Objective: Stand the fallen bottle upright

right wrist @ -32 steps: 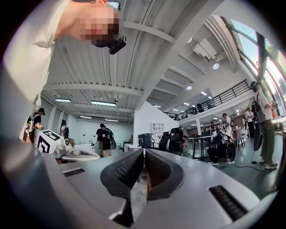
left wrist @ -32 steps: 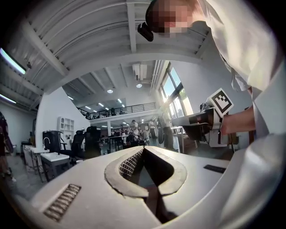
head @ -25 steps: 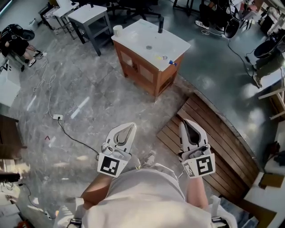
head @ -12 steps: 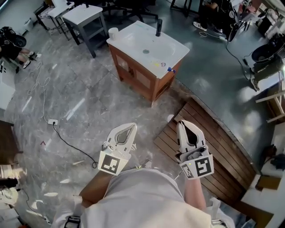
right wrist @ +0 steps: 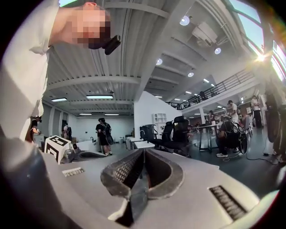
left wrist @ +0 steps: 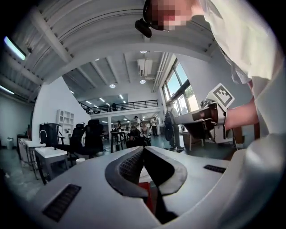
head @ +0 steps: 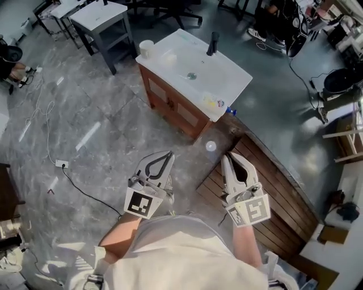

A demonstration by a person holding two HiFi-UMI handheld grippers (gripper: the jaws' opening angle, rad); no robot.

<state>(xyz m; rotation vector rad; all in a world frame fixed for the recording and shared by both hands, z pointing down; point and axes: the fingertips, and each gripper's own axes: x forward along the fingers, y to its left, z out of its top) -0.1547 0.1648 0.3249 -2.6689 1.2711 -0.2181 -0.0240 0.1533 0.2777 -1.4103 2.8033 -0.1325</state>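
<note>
A wooden cabinet with a white sink top (head: pixel 227 76) stands ahead on the floor in the head view, bearing a dark faucet (head: pixel 212 42) and a white cup (head: pixel 146 47) at its left corner. A faint clear shape (head: pixel 168 57) lies on the top near the cup; it is too small to tell whether it is the bottle. My left gripper (head: pixel 168 154) and right gripper (head: pixel 225 158) are held level side by side in front of my body, well short of the cabinet. Both are shut with nothing between the jaws (left wrist: pixel 144 150) (right wrist: pixel 143 152).
A small yellow item (head: pixel 210 102) and a blue item (head: pixel 229 111) sit at the cabinet's near corner. A round white object (head: pixel 210 146) lies on the floor beside a curved wooden deck (head: pixel 283 192). A cable and socket (head: pixel 61 164) trail at left; a grey table (head: pixel 105 17) stands beyond.
The cabinet has come nearer and shifted in the head view as I walk toward it. Both grippers have travelled forward together and stay shut and empty.
</note>
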